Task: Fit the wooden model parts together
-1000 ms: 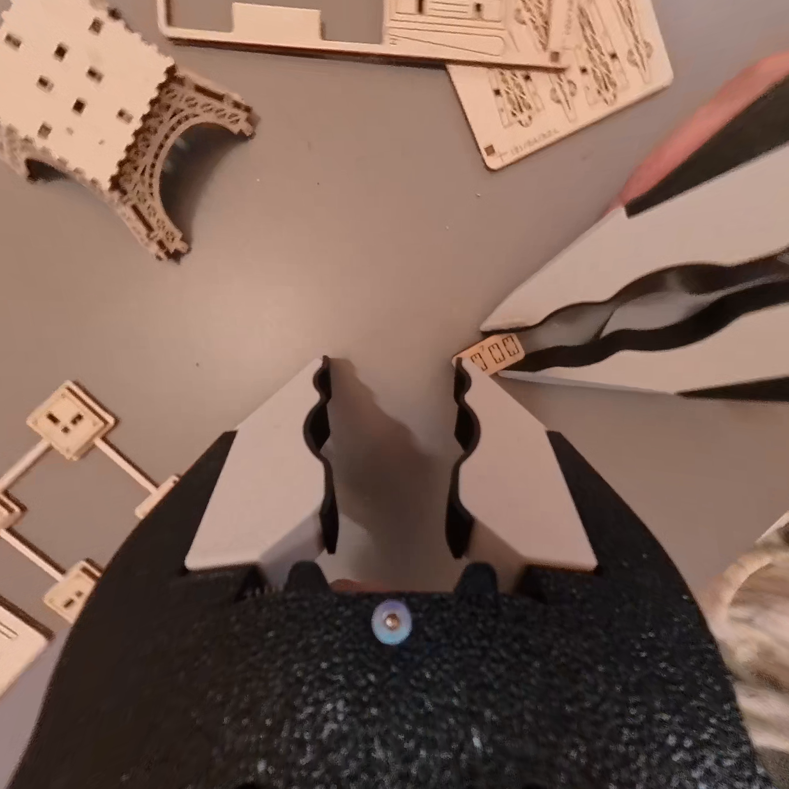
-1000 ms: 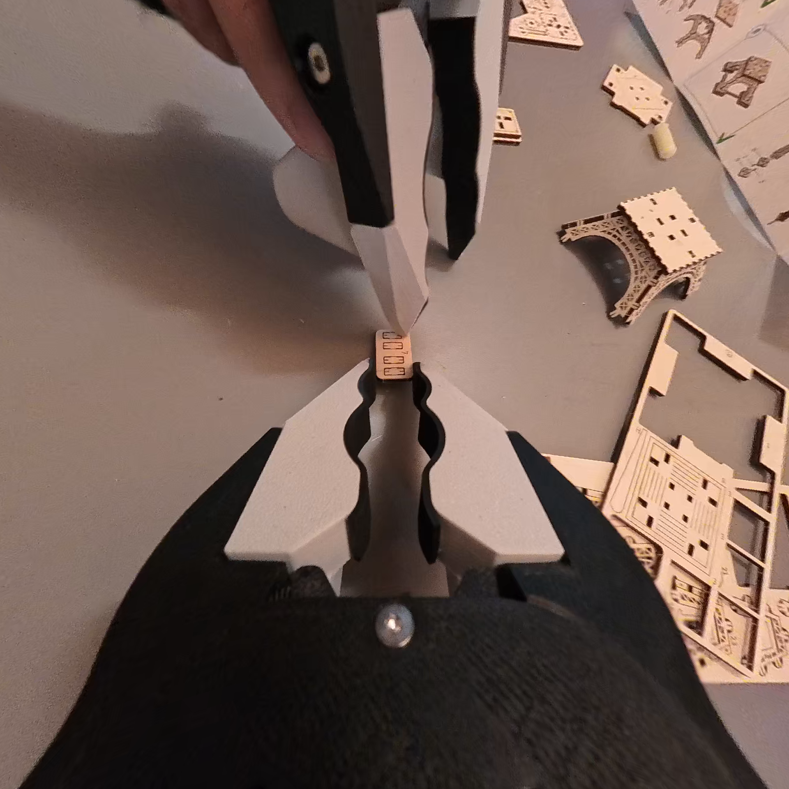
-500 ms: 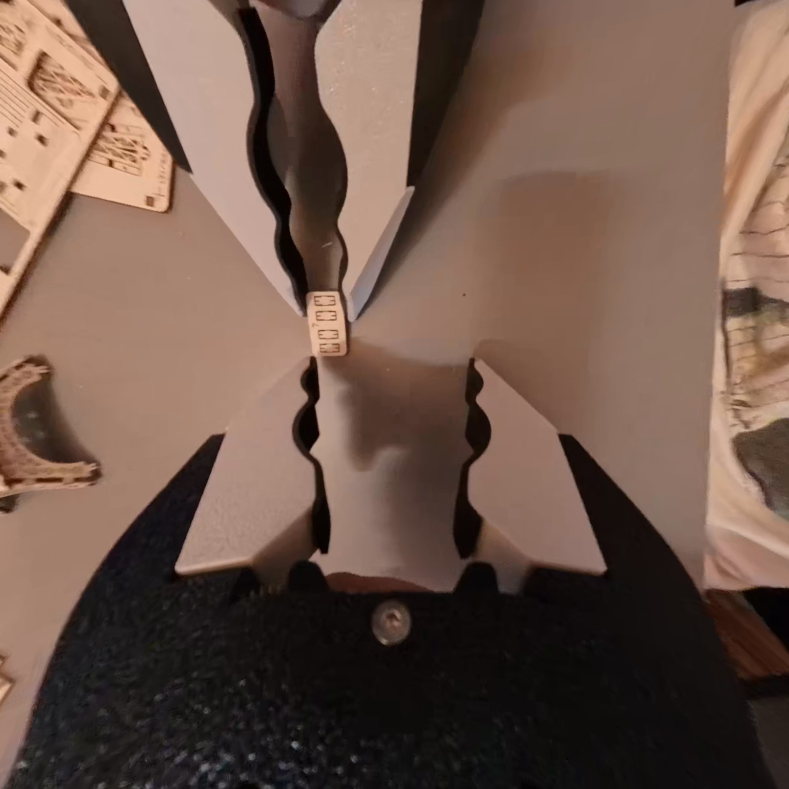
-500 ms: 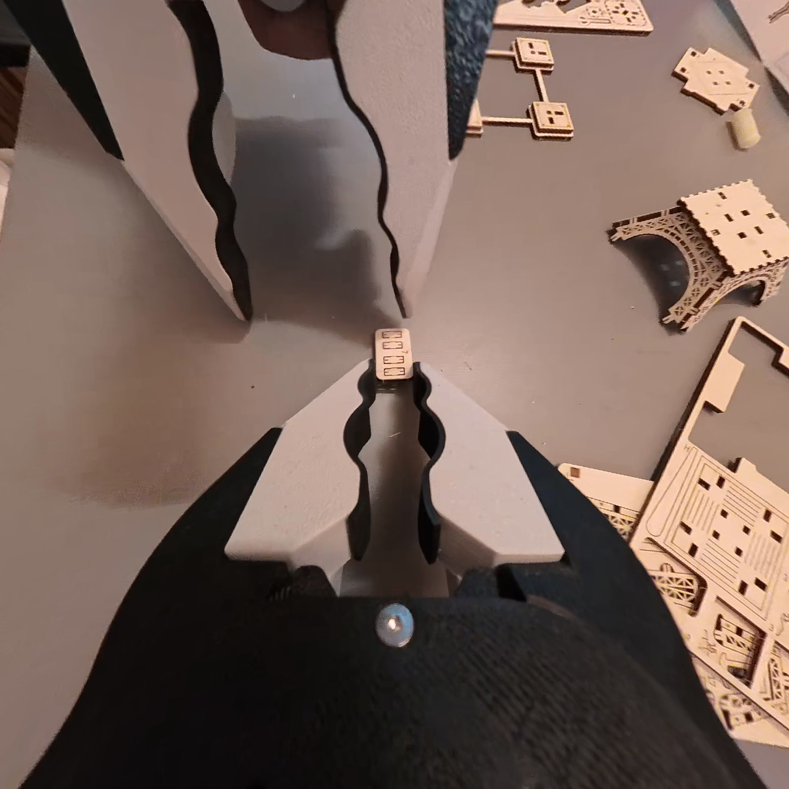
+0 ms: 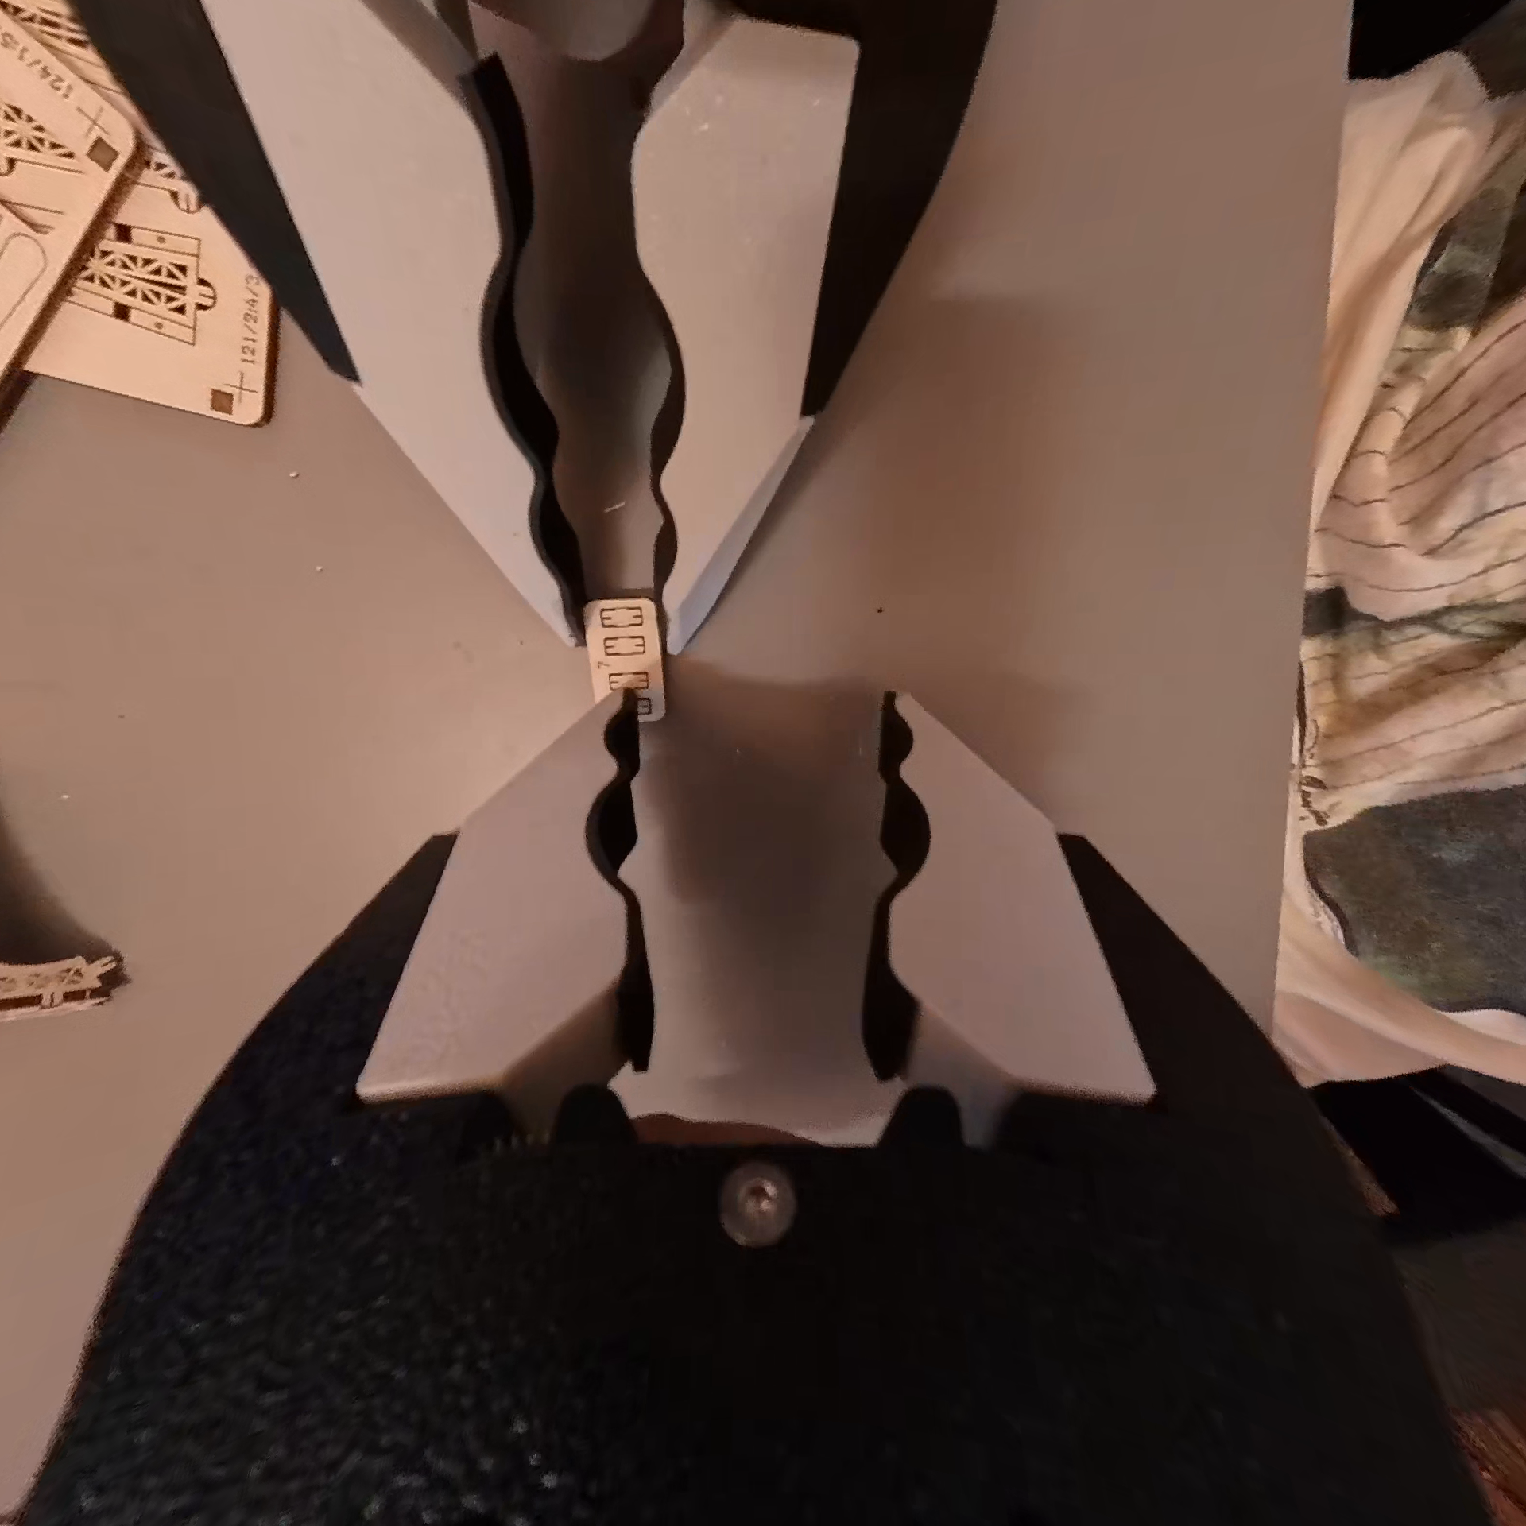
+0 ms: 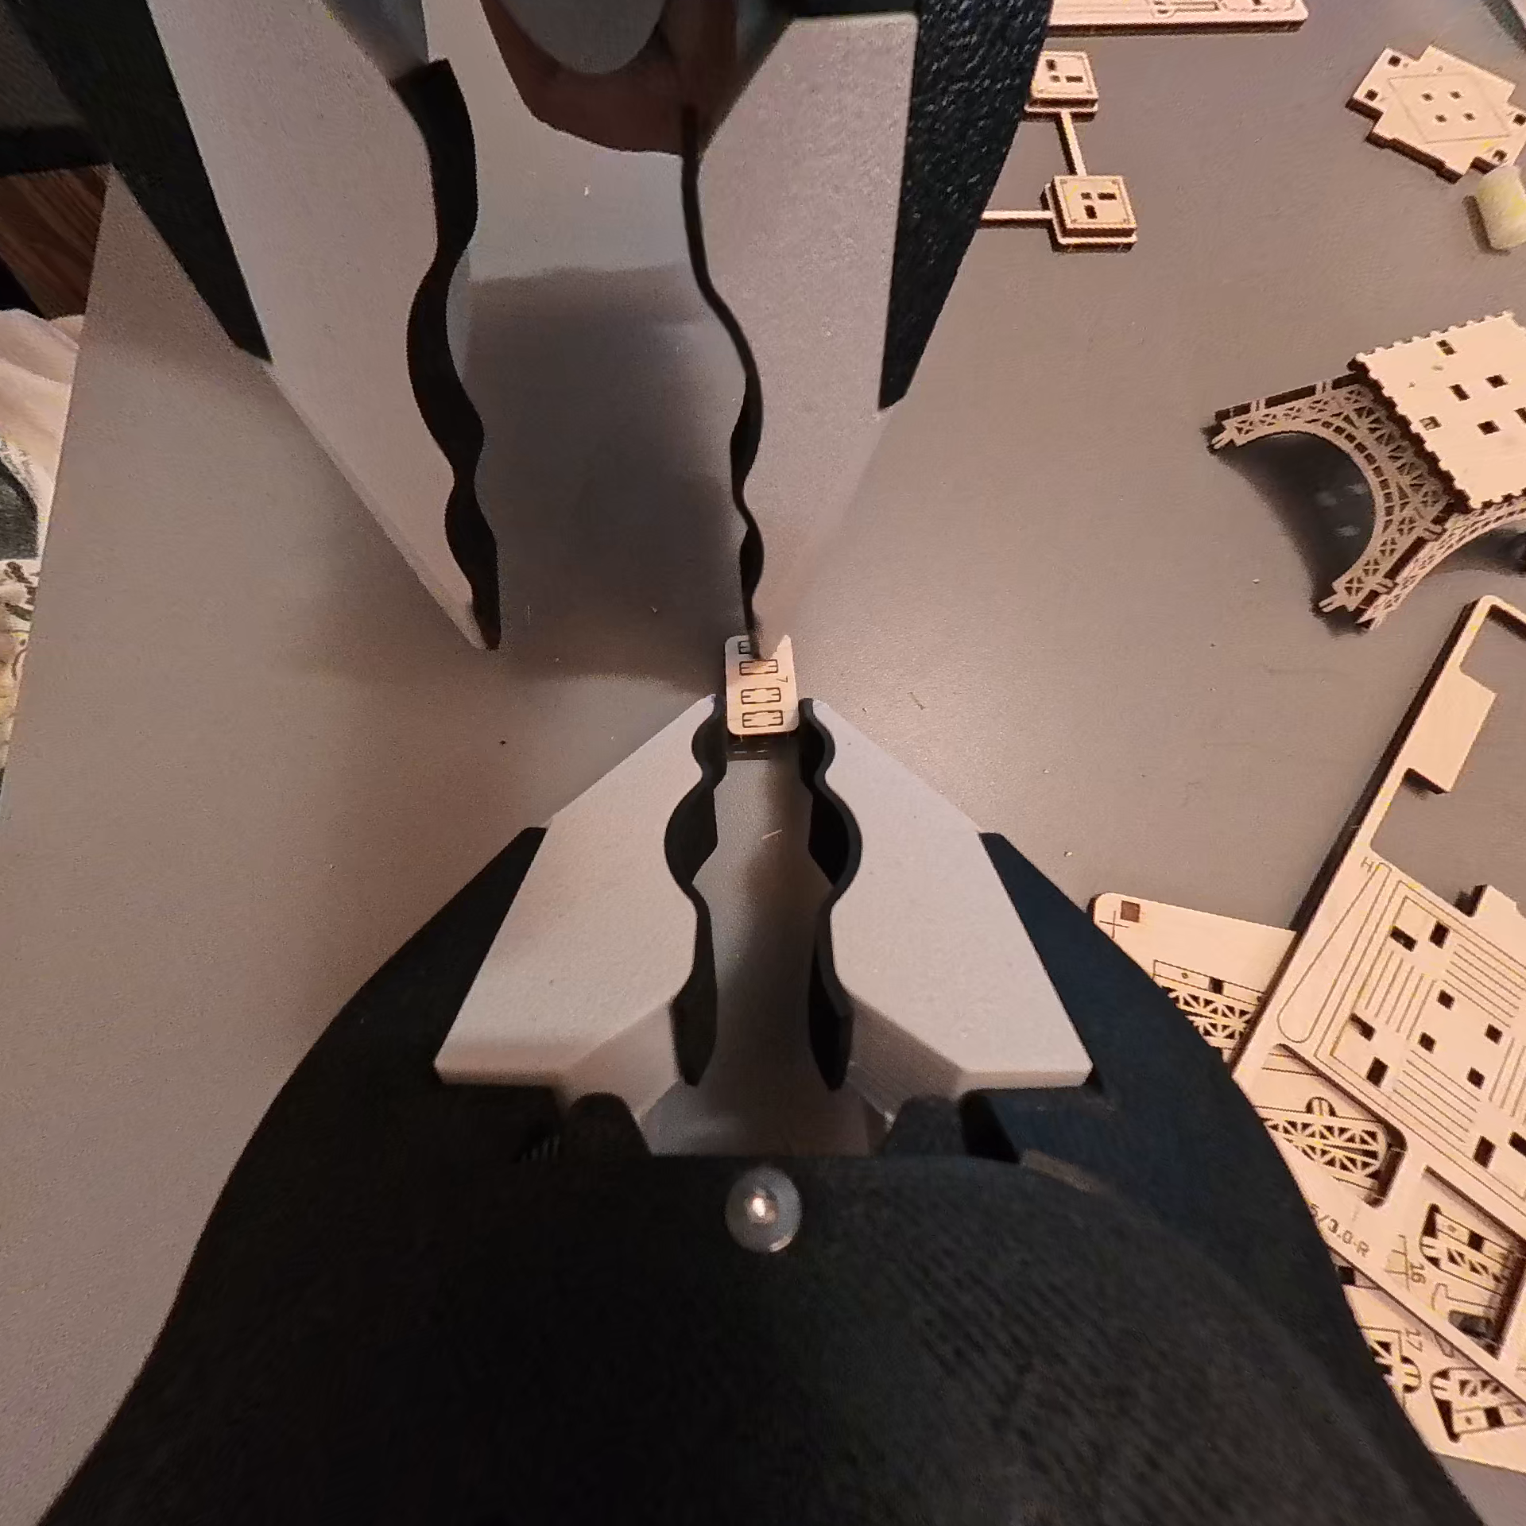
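Your right gripper (image 6: 761, 710) pinches the small wooden strip (image 6: 761, 689) at its tips. Your left gripper (image 5: 755, 702) gapes wide, its 10 o'clock fingertip (image 5: 615, 710) touching the strip.

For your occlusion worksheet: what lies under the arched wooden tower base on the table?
Under the tower base only shadowed grey table shows through the near arch. The rest of the space below its slotted top is covered, so anything there cannot be seen.
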Action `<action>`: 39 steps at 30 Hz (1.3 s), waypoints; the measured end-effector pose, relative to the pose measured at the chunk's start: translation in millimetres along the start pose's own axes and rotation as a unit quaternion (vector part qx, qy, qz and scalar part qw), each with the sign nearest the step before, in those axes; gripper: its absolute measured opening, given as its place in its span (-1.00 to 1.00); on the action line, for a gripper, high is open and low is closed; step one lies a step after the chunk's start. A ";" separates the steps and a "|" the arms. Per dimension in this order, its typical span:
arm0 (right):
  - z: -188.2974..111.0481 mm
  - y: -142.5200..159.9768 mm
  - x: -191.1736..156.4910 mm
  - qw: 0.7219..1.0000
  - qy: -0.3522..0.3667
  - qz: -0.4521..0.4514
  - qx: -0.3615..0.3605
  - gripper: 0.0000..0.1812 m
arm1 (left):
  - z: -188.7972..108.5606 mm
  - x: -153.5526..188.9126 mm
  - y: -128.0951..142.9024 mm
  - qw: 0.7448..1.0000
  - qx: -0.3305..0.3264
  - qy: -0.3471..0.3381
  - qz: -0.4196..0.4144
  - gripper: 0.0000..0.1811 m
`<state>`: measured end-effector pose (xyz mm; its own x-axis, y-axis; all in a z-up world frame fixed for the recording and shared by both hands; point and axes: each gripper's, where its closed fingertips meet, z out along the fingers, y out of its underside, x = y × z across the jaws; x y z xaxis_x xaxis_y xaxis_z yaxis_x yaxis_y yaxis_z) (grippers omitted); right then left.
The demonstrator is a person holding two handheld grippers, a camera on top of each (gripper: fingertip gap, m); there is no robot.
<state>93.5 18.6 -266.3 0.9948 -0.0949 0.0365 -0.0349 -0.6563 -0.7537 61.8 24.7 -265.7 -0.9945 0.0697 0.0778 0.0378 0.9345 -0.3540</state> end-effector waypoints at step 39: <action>-6.3 4.5 -4.5 0.998 -0.064 -0.001 0.001 -0.83 | -21.1 -63.6 -15.5 0.991 0.058 -0.123 -0.006 -0.25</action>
<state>88.3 11.4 -265.7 0.9990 0.0031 -0.0457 -0.0325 -0.6550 -0.7549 126.5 13.1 -245.4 -0.9889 -0.0426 -0.1422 0.0278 0.8878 -0.4594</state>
